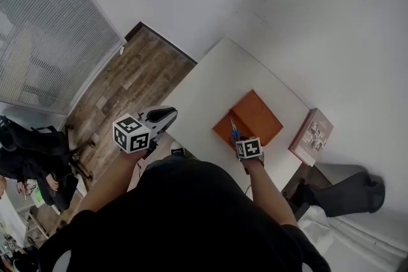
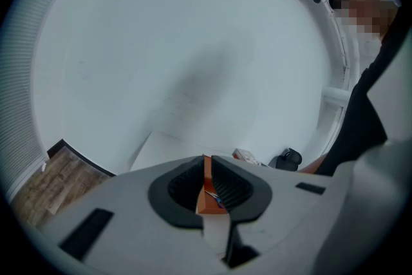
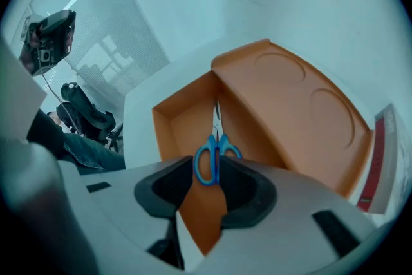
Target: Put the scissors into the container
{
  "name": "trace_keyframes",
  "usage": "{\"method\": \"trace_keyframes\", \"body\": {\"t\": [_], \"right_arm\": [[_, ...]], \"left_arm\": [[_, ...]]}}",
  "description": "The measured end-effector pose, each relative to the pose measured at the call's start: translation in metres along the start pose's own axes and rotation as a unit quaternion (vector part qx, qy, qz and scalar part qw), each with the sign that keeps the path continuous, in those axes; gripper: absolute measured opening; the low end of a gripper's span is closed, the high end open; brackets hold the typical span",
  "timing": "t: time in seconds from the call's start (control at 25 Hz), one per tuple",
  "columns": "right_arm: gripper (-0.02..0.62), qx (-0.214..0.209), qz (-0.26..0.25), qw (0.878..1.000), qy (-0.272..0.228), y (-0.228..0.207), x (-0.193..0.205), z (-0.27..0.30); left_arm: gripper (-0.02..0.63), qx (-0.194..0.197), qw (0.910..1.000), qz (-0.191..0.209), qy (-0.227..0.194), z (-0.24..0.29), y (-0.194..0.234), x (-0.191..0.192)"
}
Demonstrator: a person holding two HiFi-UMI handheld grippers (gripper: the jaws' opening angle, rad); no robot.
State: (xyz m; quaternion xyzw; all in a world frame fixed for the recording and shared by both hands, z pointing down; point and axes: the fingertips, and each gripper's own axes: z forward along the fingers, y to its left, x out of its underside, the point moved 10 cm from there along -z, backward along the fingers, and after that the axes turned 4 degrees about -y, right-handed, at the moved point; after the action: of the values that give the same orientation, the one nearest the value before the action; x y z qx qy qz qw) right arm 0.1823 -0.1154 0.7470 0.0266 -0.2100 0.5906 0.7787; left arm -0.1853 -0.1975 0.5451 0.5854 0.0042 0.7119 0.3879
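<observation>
While right gripper [image 3: 216, 178] clamps them — scissors [image 3: 205, 163] | blue handles | blades together

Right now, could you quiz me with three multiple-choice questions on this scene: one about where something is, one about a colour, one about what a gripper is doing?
1. Where does the orange container stand? A on a carpet; B on the white table; C on a shelf.
2. What colour are the handles of the scissors? A red; B blue; C yellow.
3. The jaws of the right gripper are: A wide apart and empty; B shut on the scissors; C clamped on a cup.
Answers: 1 B, the head view shows it on the tabletop. 2 B, both loops are blue. 3 B, the handles sit pinched between them.
</observation>
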Motion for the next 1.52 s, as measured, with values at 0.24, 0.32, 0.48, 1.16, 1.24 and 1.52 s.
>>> {"method": "trace_keyframes", "body": {"t": [0.24,0.32,0.48,1.16,1.24,1.52], "right_arm": [[0.13,-0.002,-0.002,1.0,-0.028,0.005,-0.001,-0.025],[0.132,-0.002,0.004,0.999,-0.039,0.005,-0.002,-0.034],[0.132,-0.001,0.014,0.998,-0.059,0.004,-0.004,-0.052],[0.132,0.008,0.048,0.987,-0.155,-0.012,0.01,-0.133],[0.13,0.012,0.05,0.985,-0.166,-0.016,0.015,-0.142],[0.127,0.034,0.057,0.974,-0.217,-0.028,0.029,-0.178]], "left_arm": [[0.04,0.012,0.9999,0.004,-0.003,0.006,-0.013,0.001],[0.04,0.016,0.9998,0.006,-0.005,0.009,-0.017,0.001],[0.04,0.024,0.9997,0.007,-0.008,0.013,-0.026,0.003],[0.04,0.065,0.9977,0.019,-0.011,0.037,-0.078,0.008],[0.04,0.069,0.9973,0.021,-0.009,0.042,-0.085,0.01],[0.04,0.081,0.9964,0.026,-0.003,0.052,-0.107,0.014]]}}
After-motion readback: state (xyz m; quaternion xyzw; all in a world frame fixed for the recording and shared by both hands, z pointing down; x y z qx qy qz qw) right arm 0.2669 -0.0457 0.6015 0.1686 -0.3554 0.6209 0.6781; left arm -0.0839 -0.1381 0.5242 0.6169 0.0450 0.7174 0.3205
